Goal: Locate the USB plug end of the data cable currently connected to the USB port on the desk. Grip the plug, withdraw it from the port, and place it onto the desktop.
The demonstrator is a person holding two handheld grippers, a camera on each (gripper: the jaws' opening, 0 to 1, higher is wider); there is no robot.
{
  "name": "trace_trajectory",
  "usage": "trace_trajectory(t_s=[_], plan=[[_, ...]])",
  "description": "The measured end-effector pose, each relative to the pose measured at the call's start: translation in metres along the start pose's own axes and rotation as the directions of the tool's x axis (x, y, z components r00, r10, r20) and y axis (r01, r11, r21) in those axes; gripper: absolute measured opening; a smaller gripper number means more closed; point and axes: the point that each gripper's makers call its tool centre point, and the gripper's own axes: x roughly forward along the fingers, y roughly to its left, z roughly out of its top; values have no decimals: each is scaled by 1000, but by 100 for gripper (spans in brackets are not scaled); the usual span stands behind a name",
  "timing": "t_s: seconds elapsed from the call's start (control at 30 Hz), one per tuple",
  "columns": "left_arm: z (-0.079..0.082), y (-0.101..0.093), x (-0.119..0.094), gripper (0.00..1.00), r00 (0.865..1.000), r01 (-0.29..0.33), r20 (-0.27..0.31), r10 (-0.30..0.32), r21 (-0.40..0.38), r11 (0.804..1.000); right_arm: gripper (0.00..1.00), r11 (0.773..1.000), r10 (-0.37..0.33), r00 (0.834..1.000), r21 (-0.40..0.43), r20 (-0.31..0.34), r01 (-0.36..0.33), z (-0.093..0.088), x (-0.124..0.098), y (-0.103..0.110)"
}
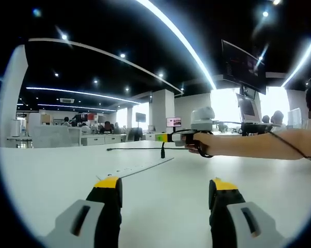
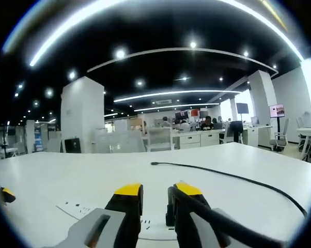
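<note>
Right gripper view: right gripper (image 2: 154,195) pinches plug (image 2: 170,209), cable (image 2: 233,177) trailing; left gripper (image 1: 165,189) spread.

Two grippers (image 1: 164,194) (image 2: 154,199), one black cable (image 2: 222,175), one power strip (image 1: 137,168) on one white desk (image 1: 52,175)

left gripper (image 1: 166,194) jaws: black, yellow tips, grey bases
right gripper (image 2: 154,199) jaws: same colours, black cable trailing
forearm (image 1: 259,144): bare
</note>
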Motion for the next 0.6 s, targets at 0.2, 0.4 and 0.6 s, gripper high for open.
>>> trace_trajectory(t_s=[0.2, 0.4, 0.6], plan=[[0, -1, 0, 68, 1000, -1, -1, 1, 0, 1000, 23, 1000, -6, 1000, -4, 0, 6, 1, 0, -2], [0, -1, 0, 68, 1000, -1, -1, 1, 0, 1000, 21, 1000, -10, 1000, 2, 0, 10, 1, 2, -4], [0, -1, 0, 68, 1000, -1, -2, 1, 1, 1000, 19, 1000, -16, 1000, 1, 2, 16, 1, 2, -5]])
